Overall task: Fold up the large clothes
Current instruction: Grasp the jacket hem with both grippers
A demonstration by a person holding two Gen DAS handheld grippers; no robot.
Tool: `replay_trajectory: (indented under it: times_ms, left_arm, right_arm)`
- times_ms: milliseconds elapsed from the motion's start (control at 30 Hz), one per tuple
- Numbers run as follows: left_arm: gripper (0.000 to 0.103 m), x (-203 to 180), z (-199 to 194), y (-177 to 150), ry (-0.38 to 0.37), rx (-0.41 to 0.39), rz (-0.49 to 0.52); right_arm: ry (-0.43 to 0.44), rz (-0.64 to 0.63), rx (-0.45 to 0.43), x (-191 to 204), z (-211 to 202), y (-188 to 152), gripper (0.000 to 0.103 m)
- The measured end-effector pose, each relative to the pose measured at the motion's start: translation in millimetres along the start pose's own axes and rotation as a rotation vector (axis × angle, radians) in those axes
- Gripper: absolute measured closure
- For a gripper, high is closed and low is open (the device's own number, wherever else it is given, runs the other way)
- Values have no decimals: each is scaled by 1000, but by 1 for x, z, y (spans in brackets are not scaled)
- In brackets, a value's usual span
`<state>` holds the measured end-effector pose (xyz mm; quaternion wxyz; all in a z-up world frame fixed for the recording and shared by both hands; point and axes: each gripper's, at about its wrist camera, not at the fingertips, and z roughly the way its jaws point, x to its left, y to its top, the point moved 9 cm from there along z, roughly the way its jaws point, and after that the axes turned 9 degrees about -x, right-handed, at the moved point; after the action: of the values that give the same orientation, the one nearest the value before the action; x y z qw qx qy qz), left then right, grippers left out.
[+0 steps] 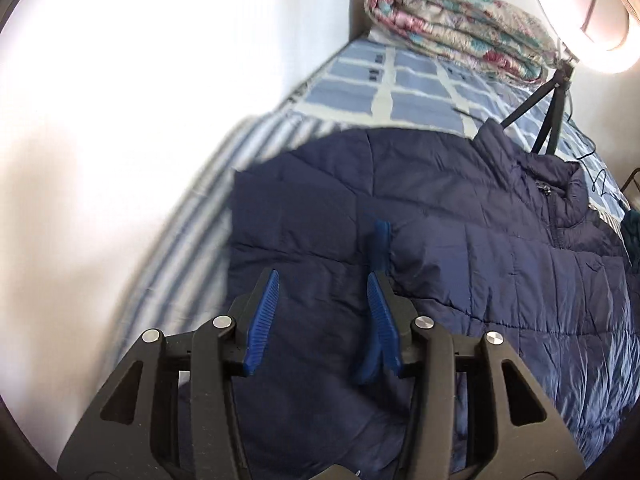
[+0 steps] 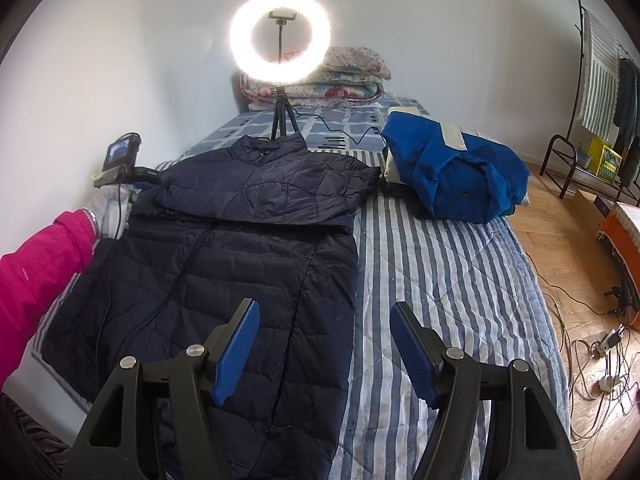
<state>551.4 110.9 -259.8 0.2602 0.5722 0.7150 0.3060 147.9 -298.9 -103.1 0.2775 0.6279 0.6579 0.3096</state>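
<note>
Writing first: I can read none anywhere, neither on the small lit screen (image 2: pixel 120 151) of the device at the far left of my right wrist view nor on the yellow and green boxes (image 2: pixel 603 156) on the metal rack at the far right.

Starting from the left of that view, a pink sleeve (image 2: pixel 38 276) reaches in along the white wall, ending beside the navy puffer jacket (image 2: pixel 224 256). The jacket lies spread on the striped bedspread (image 2: pixel 432 264), zip side up, collar pointing away towards the ring light (image 2: pixel 280 36) on its tripod, with one sleeve folded across the chest. Behind the light sits a stack of folded floral quilts (image 2: pixel 340 80). To the right of the jacket, apart from it, a blue garment (image 2: pixel 452 176) lies in a heap near the bed's edge. Beyond that is wooden floor with loose cables (image 2: pixel 592 364).

My right gripper (image 2: pixel 324 344) hangs with its jaws spread wide and nothing between them; the left finger is over the jacket's lower hem area, the right finger over bare striped bedspread. I cannot tell whether either tip touches the cloth.

In the left wrist view, my left gripper (image 1: pixel 323 304) is over the jacket (image 1: pixel 440 264) near its wall-side edge. Its jaws stand partly apart, released, with only flat quilted fabric seen through the gap; the blue pads (image 1: pixel 266 312) pinch nothing.
</note>
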Motion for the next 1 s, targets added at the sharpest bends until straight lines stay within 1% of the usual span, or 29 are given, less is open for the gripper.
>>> replay_trajectory:
  times_ms: [67, 133, 333, 367, 433, 467, 500, 567, 633, 733, 767, 800, 867, 933, 1000]
  left_arm:
    - [55, 8, -18, 1, -11, -16, 12]
    - [55, 13, -35, 0, -42, -17, 8]
    - [55, 31, -109, -21, -124, -20, 27]
    - [53, 34, -123, -28, -143, -9, 23]
    - [47, 38, -146, -39, -176, 4, 17]
    - [43, 43, -159, -46, -188, 3, 17]
    - [41, 47, -171, -53, -193, 2, 20]
    - [41, 57, -196, -75, -198, 17, 44]
    - [41, 67, -216, -95, -200, 36, 50]
    - [41, 84, -241, -124, -207, 61, 49]
    - [41, 90, -249, -136, -204, 73, 51]
    - [41, 94, -254, -146, -203, 85, 50]
    - [41, 106, -262, -169, -210, 123, 39]
    - [41, 117, -267, -191, -206, 163, 23]
    - [41, 125, -267, -209, -212, 205, 9]
  right_arm:
    - [1, 4, -1, -1, -1, 0, 33]
    - [1, 11, -6, -2, -4, 1, 33]
    - [-6, 16, -40, -3, -12, 5, 33]
    - [-5, 20, -46, -3, -14, 6, 33]
    - [-2, 24, -53, -3, -17, 7, 33]
    - [2, 25, -56, -3, -19, 7, 33]
    - [3, 26, -59, -4, -21, 7, 33]
    - [-7, 26, -69, -6, -25, 6, 33]
    - [-11, 21, -72, -8, -27, 3, 33]
    - [-30, 19, -101, -14, -34, -2, 32]
    - [-19, 17, -104, -15, -35, -5, 29]
    - [-2, 13, -99, -14, -36, -9, 27]
    - [20, -1, -80, -13, -36, -19, 26]
    - [26, -31, -46, -11, -33, -33, 26]
    - [48, -58, 8, -7, -25, -54, 27]
